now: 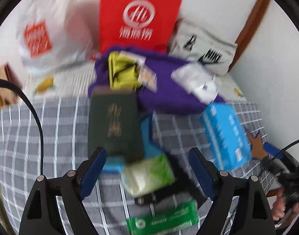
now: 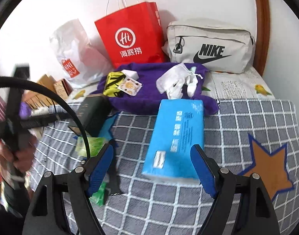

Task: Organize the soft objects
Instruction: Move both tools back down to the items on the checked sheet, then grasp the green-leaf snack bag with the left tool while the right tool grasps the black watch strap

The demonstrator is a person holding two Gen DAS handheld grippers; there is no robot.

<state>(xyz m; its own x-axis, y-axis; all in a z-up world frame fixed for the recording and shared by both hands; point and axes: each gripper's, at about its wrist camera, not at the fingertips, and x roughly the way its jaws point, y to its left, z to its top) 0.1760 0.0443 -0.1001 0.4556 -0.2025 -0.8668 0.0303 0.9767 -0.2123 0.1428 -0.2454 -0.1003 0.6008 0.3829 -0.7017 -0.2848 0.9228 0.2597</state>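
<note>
We find a bed under a grey checked blanket (image 2: 237,117), with goods along the wall and a heap in front. Going left to right in the right wrist view: a white plastic bag (image 2: 75,52), a red paper bag (image 2: 129,37) standing upright, and a pale grey pouch (image 2: 212,47) lying against the wall. Before them lies a purple cloth (image 2: 147,92) carrying a yellow packet (image 2: 112,83) and a white drawstring bag (image 2: 174,82). A dark green box (image 2: 94,113) sits at the cloth's left edge — a blue tissue pack (image 2: 176,137) overlaps its near edge.

The left gripper (image 1: 147,168) has its jaws spread, pinching nothing; a light green tissue packet (image 1: 149,176) lies on the blanket between them, contact not discernible through blur. A darker green packet (image 1: 165,219) lies nearer the camera.

The right gripper (image 2: 152,166) also has its jaws spread — the blue tissue pack's near end lies between them, pads apart from it.
</note>
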